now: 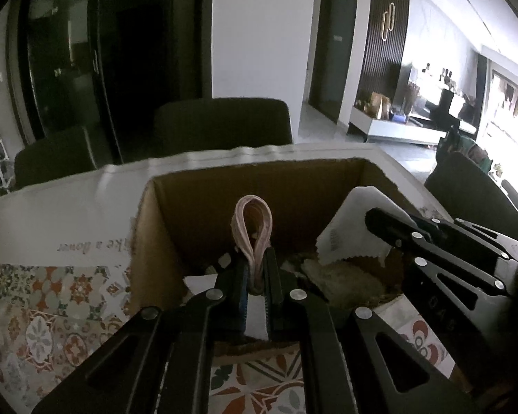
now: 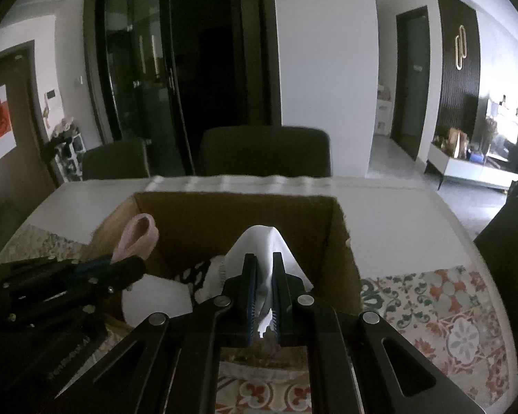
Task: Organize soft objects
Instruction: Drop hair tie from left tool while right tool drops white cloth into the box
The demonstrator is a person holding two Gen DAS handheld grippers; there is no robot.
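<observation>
Both grippers sit over an open cardboard box [image 1: 224, 186] on a table w/ a patterned tile-print cloth [image 1: 51, 310].

Left gripper [image 1: 258, 269]: jaws pressed together, pinching a folded pink fabric loop [image 1: 252, 220] that stands up above the fingertips, over the box's near-left interior. In the right wrist view the same pink loop [image 2: 138, 238] shows at the left side of the box [image 2: 241, 203].

Right gripper [image 2: 265, 276]: jaws pinching a white cloth [image 2: 262, 241], which peaks up past the fingertips over the box's middle-right. From the left cam the white cloth [image 1: 355, 220] has a pinked edge & hangs over the box's right half.

Inside the box there's already stuff: a brownish/tan fabric swatch [image 1: 345, 276], a white piece [image 2: 155, 296], a black-and-white patterned bit [image 2: 197, 272]. So prob. well into the job, several soft pieces boxed.

Left to do, judging from this: let go of both pieces into the box. Can't tell if more items wait outside; none visible on the cloth in view.
</observation>
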